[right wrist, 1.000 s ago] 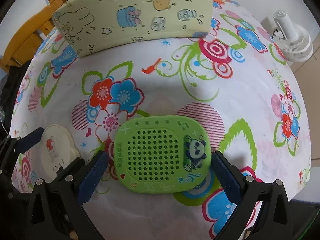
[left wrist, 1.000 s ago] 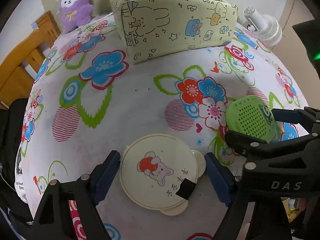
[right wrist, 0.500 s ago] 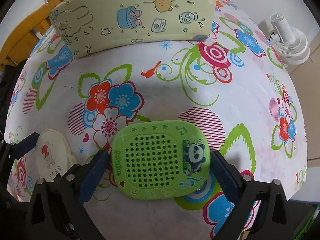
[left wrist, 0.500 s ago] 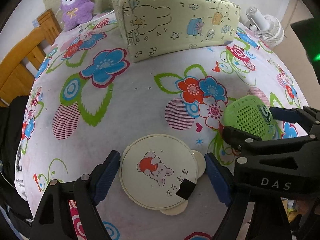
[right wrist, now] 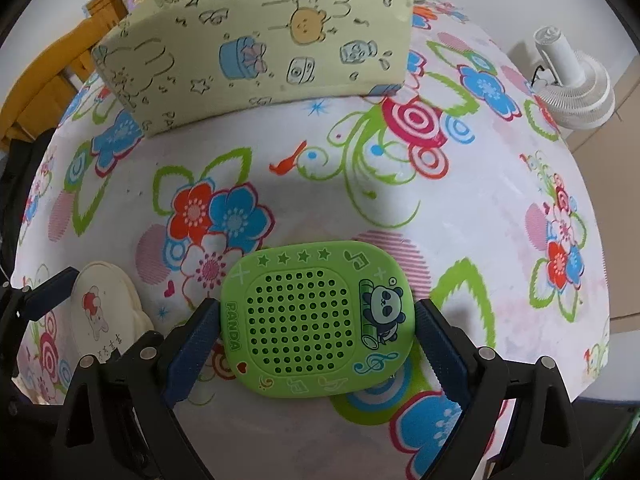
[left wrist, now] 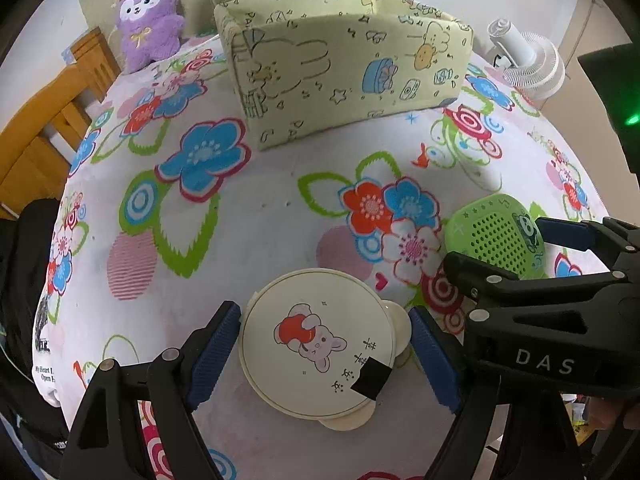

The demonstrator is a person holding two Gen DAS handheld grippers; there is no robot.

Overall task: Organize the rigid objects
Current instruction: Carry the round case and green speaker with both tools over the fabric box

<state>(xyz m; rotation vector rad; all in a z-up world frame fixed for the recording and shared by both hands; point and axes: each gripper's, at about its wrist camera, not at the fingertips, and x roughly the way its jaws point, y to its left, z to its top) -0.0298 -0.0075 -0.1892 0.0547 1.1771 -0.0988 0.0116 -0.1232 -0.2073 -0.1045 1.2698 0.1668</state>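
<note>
A round cream lid (left wrist: pixel 316 340) with a bunny picture and a black tape patch lies on the flowered tablecloth (left wrist: pixel 260 220). My left gripper (left wrist: pixel 323 312) is shut on it, a blue pad pressing each side. To its right is a green perforated panda case (right wrist: pixel 316 320), also seen as the green case (left wrist: pixel 496 236) in the left wrist view. My right gripper (right wrist: pixel 317 306) is shut on it, with both pads against its edges. The right gripper (left wrist: pixel 498 242) stands close beside the left one. I cannot tell whether either object is off the cloth.
A pale yellow cartoon-print box (left wrist: pixel 344 80) stands at the back of the table, a purple plush toy (left wrist: pixel 150 16) behind it to the left. A white fan (right wrist: pixel 576 84) sits off the right edge and a wooden chair (left wrist: pixel 44 132) at the left.
The right gripper's pads have closed from a visible gap onto the sides of the green case. The left gripper keeps the same hold on the cream lid.
</note>
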